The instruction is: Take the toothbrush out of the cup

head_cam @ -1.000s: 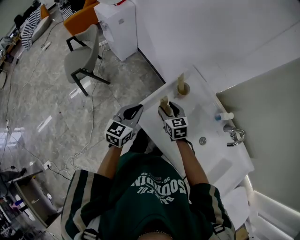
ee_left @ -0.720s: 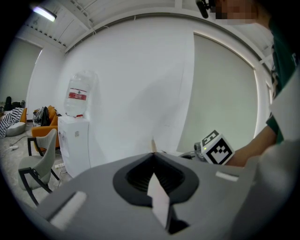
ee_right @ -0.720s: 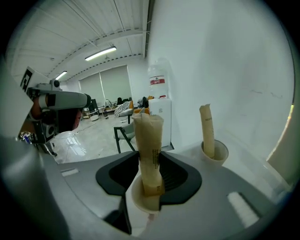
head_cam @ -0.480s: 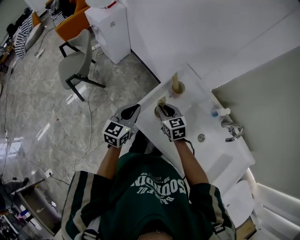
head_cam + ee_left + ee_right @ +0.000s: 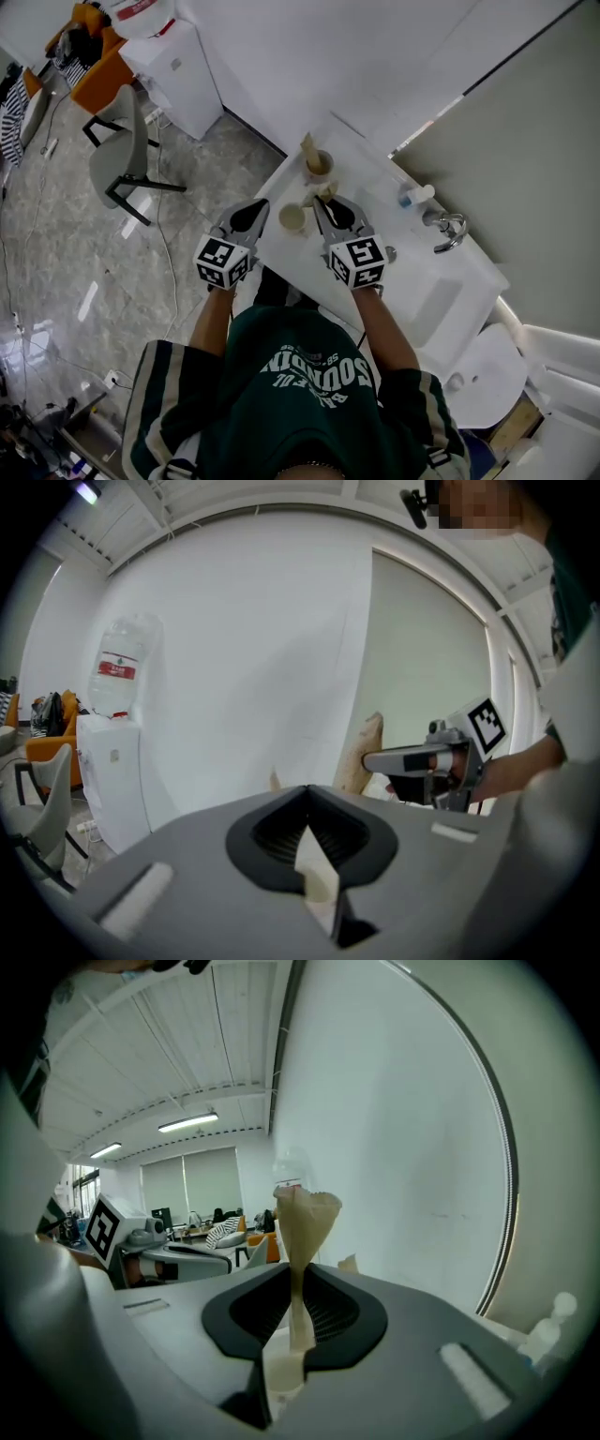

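Your right gripper [image 5: 325, 204] is pinching the toothbrush [image 5: 304, 1222] low on its handle. Its jaws have just been closing, and the pads are now pressing on the handle from both sides. The toothbrush is standing upright between them, with its pale wrapped head rising above the jaw tips, and it is sitting clear of the cup [image 5: 292, 217].

That cup is standing near the edge of the white desk [image 5: 412, 300], at about 10 o'clock from the right gripper's tips and between your two grippers. Your left gripper [image 5: 251, 214] is hovering just beside the cup at its 9 o'clock, with its jaws pressed together and gripping nothing.

At 12 o'clock beyond the right gripper, a second cup [image 5: 319, 169] is holding another toothbrush [image 5: 307, 145]. A faucet [image 5: 448, 228] is sitting at 3 o'clock — well apart from both grippers.
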Tool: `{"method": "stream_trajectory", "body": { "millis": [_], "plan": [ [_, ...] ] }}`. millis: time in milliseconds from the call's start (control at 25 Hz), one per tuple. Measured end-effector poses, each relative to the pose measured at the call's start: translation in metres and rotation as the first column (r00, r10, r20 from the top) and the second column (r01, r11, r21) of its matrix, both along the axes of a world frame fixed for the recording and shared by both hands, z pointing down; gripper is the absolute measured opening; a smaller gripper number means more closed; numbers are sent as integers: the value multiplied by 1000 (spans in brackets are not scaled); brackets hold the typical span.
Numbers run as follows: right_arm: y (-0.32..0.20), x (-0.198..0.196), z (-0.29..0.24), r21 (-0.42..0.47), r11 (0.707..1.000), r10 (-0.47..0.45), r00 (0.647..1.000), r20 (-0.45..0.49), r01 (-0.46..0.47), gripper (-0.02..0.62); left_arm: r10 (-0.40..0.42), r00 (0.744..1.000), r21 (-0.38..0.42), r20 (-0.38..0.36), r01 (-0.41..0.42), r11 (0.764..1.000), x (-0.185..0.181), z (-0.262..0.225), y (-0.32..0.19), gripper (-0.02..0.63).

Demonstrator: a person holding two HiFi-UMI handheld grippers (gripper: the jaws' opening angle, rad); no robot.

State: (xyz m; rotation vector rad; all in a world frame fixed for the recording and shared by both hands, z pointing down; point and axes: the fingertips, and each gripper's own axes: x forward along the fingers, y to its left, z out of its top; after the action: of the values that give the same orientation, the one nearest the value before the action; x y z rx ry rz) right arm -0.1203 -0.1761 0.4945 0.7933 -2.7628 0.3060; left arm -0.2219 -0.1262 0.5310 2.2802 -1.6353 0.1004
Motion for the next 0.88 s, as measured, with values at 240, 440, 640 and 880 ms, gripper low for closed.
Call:
{"method": "stream_trajectory", "body": {
  "millis": [240,440,640,880],
  "plan": [
    [-20,70,-16,38,988,152,988,8,-152,46,111,994,1,2,-111,994,47,-1,-22,51],
    [-22,122,-2,35,968,250,968,-32,-249,46,202,979,6,3,-202,979,85,-2,-37,51],
    [-14,171,17,19,938,345,936,-68,-345,46,296,955,4,8,-296,955,124,-2,-50,51],
    [9,243,44,-14,881,468,876,-119,-473,46,404,914,-6,12,-404,915,178,1,-57,51]
  ]
}}
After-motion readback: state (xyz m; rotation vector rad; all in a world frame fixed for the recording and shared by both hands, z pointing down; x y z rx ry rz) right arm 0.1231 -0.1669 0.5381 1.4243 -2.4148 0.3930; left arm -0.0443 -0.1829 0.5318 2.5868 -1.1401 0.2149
